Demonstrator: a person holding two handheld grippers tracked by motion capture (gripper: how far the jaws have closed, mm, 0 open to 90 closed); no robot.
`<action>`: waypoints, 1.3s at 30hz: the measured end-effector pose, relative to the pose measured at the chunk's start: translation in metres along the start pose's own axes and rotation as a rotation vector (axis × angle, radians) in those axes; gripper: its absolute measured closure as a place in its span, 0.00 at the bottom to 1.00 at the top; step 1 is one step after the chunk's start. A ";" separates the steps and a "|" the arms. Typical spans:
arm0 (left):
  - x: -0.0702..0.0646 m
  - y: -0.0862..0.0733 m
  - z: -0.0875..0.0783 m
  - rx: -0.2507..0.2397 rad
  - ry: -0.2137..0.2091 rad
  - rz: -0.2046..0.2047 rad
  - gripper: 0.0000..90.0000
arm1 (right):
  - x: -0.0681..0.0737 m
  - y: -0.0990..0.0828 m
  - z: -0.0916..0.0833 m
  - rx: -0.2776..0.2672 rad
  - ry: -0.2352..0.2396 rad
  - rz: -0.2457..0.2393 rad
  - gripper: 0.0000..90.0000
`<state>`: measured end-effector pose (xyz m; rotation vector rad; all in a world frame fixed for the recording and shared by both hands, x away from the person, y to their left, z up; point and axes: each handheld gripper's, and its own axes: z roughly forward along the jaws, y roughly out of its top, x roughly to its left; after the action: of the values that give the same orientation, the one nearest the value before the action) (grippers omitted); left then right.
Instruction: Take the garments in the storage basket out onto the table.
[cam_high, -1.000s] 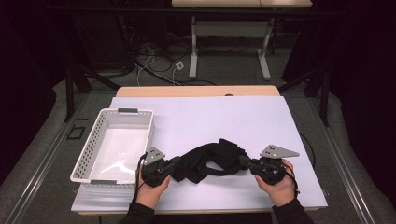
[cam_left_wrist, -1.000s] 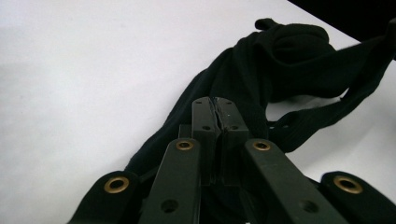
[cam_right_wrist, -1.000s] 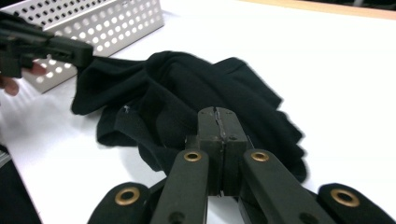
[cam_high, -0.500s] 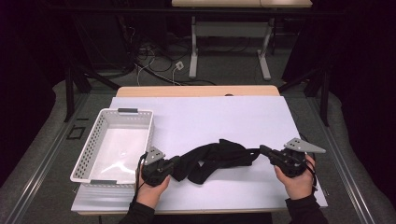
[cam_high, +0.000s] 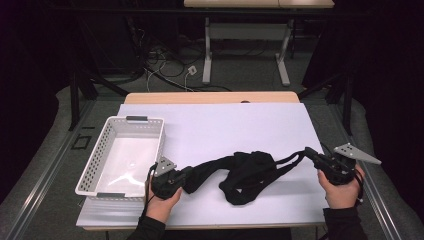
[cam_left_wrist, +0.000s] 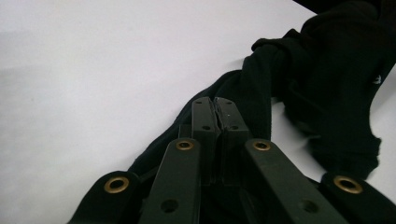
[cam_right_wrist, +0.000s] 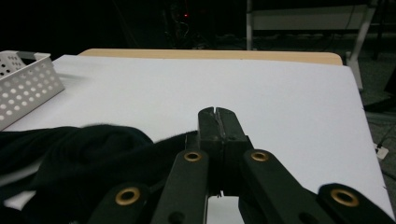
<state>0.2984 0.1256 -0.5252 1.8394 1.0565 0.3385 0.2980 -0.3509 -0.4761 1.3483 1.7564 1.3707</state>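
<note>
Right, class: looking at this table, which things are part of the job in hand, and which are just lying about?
In the job:
black garment, stretched between both grippers
left gripper, shut on it
right gripper, shut on it

Lying about:
white basket, untouched at the left
cables on the floor beyond the table

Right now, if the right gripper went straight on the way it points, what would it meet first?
The right gripper points left along the table toward the bunched black garment whose strap it clamps, so it would likely run into that cloth first. The white basket lies farther left, though depth is hard to judge.
</note>
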 end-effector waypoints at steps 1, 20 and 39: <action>0.000 0.000 0.000 0.000 0.001 -0.002 0.98 | -0.002 -0.001 0.000 0.010 -0.004 0.011 1.00; -0.001 -0.005 0.008 0.035 -0.005 0.012 0.95 | 0.020 -0.018 0.030 0.124 0.106 -0.014 0.77; -0.010 0.008 0.020 0.058 -0.032 0.026 0.57 | 0.076 -0.025 0.049 0.125 0.187 -0.194 0.45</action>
<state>0.3096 0.1045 -0.5264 1.9051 1.0308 0.2956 0.3021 -0.2612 -0.5040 1.1063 2.0673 1.3334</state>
